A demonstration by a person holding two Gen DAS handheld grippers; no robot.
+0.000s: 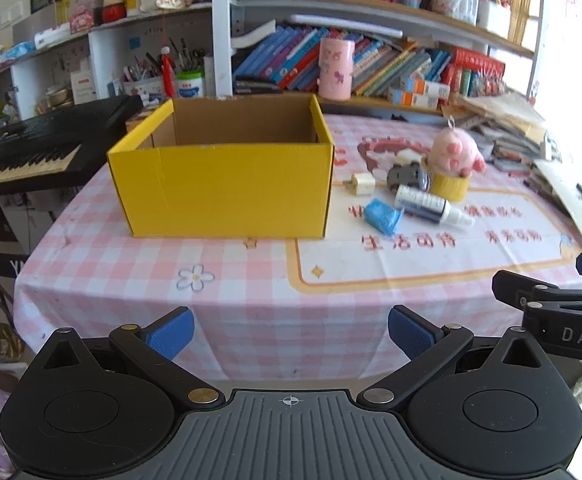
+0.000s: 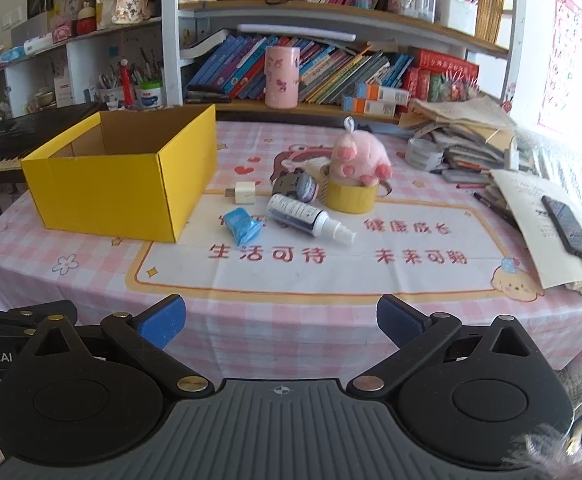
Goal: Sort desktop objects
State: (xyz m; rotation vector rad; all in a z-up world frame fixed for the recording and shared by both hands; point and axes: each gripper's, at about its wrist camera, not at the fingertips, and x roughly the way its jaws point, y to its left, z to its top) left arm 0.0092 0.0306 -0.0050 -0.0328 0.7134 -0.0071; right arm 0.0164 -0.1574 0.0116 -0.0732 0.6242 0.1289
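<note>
In the left wrist view, the left gripper is held wide open and empty at the near table edge. The yellow box is seen straight ahead, and the loose items lie just right of the box.

In the right wrist view, the right gripper is likewise spread and empty. The spray bottle, right of the box, lies nearly straight ahead, its nozzle slanted near-right; the right gripper is judged nearer.

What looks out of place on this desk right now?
The pink plush pig sits tilted on the yellow tape roll, feet toward the camera. The spray bottle lies on its side. Nothing looks spilled or broken.
</note>
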